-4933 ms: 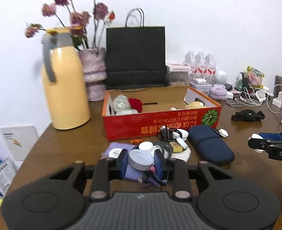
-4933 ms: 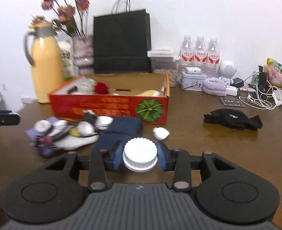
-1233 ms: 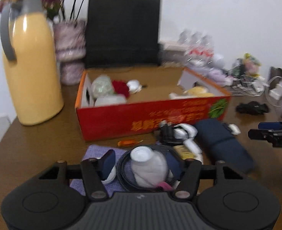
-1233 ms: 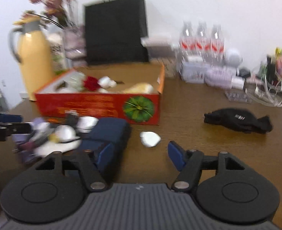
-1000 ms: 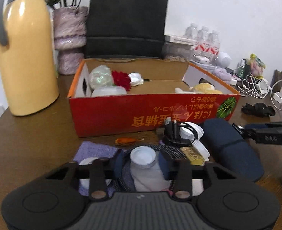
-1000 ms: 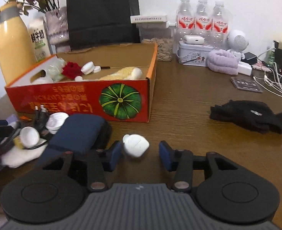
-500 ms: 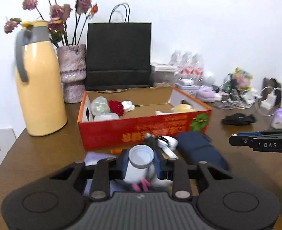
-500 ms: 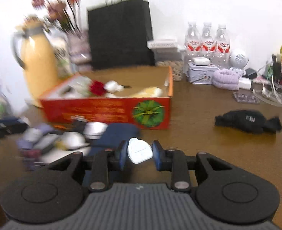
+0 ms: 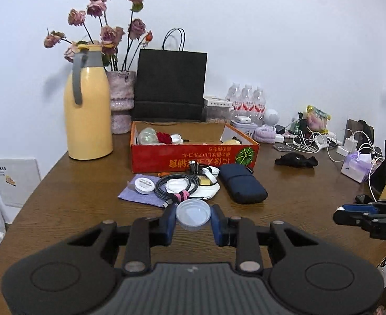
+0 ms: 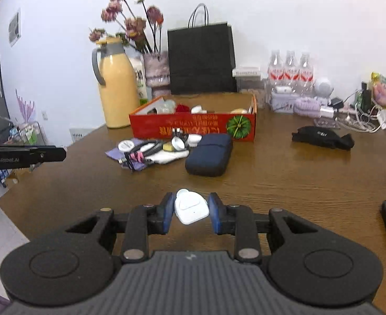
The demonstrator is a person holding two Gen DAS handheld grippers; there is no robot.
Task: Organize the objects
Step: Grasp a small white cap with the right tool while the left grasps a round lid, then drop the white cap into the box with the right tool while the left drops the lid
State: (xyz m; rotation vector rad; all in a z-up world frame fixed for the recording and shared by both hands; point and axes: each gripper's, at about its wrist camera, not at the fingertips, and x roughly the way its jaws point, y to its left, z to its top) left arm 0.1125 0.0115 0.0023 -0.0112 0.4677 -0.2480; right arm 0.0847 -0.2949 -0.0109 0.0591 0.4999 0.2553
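My left gripper (image 9: pixel 193 220) is shut on a small clear plastic jar (image 9: pixel 193 214) and holds it above the wooden table, well in front of the pile. My right gripper (image 10: pixel 191 210) is shut on a small white case (image 10: pixel 191 206), also lifted above the table. The open red cardboard box (image 9: pixel 193 157) (image 10: pixel 193 128) stands beyond, with a red flower, a white lid and a yellow item inside. In front of it lie a coiled cable (image 9: pixel 175 185), a purple cloth (image 9: pixel 137 197), a round tin (image 9: pixel 144 184) and a navy pouch (image 9: pixel 241 185) (image 10: pixel 210 153).
A yellow thermos (image 9: pixel 87 107), a vase of dried roses (image 9: pixel 120 101) and a black paper bag (image 9: pixel 170 85) stand behind the box. Water bottles (image 9: pixel 245 101), chargers and cables crowd the back right. A black glove (image 10: pixel 321 136) lies right of the box.
Both grippers have lifted and pulled back from the pile, each carrying its object: the left took the jar, the right closed on the white case a second ago.
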